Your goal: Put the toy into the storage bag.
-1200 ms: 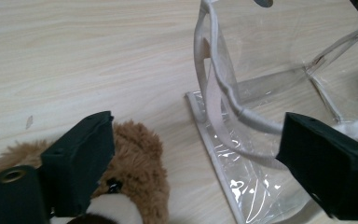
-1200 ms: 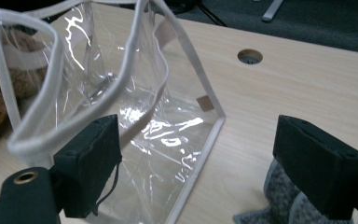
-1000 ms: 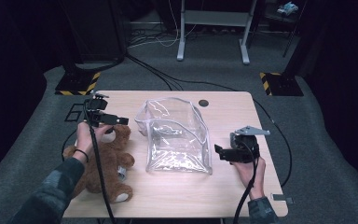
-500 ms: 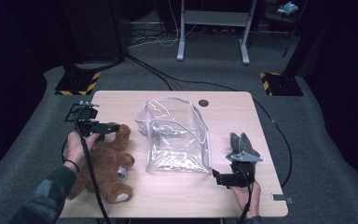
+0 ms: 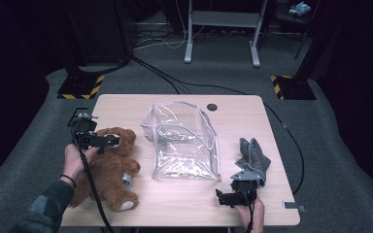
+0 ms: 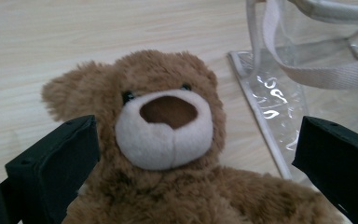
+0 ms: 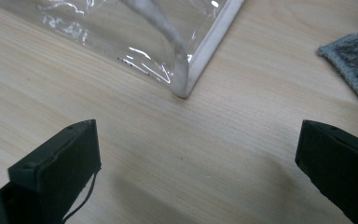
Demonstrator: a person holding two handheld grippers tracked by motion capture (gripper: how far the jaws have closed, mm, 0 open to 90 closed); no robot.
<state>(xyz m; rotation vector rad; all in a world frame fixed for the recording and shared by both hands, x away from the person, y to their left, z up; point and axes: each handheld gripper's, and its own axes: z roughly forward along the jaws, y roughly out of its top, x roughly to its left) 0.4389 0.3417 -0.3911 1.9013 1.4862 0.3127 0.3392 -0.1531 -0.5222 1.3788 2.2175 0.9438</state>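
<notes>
Grey cloth (image 5: pixel 253 156) released on table; right gripper (image 5: pixel 225 198) jaws just opened, dropped low, empty

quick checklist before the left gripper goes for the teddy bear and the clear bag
1. Left gripper jaws wide open: ok.
2. Teddy bear lined up between the left jaws: ok, its head and chest sit between them, not yet pinched.
3. Right gripper free and open: ok, nothing but bare table between its jaws.
4. Clear bag mouth open enough for the bear: cannot tell; it stands with its upper rim spread, but how wide is unclear.
5. Grey cloth clear of the bag: ok, it lies apart, by the right gripper.
6. Bear free of the bag: ok, it lies beside the bag's edge.
</notes>
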